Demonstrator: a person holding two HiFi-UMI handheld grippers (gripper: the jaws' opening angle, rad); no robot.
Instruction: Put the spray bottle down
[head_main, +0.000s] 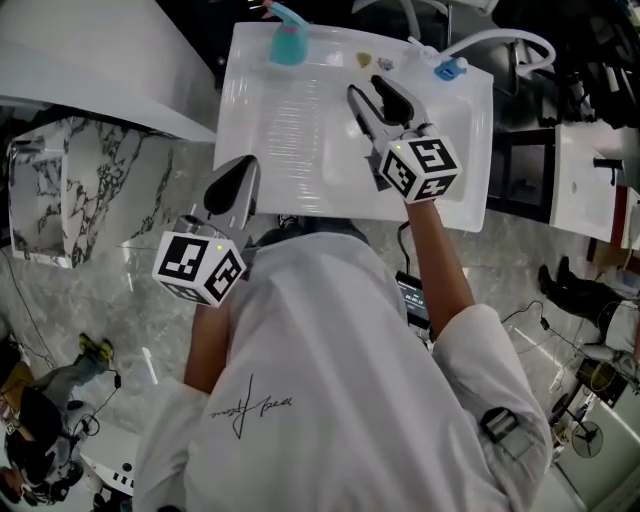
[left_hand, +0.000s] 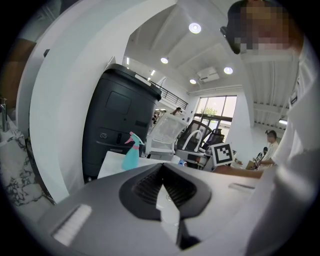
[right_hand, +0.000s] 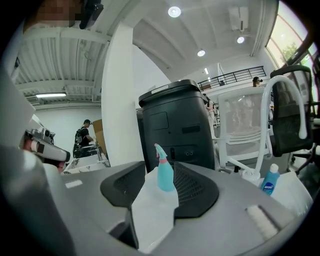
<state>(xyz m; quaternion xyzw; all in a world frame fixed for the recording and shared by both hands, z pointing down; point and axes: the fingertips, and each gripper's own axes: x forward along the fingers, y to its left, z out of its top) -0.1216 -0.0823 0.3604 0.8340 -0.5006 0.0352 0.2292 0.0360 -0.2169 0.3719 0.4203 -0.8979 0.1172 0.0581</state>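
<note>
The teal spray bottle (head_main: 289, 42) with its pink collar stands upright at the far edge of the white table (head_main: 300, 150), on the left part of that edge, and neither gripper touches it. The right gripper (head_main: 370, 92) hangs over the middle of the table with its jaws spread and nothing between the pads; in the right gripper view the bottle shows through the gap, well beyond the tips, against a big black cabinet (right_hand: 175, 130). The left gripper (head_main: 243, 172) sits at the table's near left edge, its jaws pressed together at the tips and empty; in the left gripper view the bottle is off to the left of them. A small blue-capped bottle (head_main: 449, 69) stands near the far right corner of the table, well apart from the spray bottle
</note>
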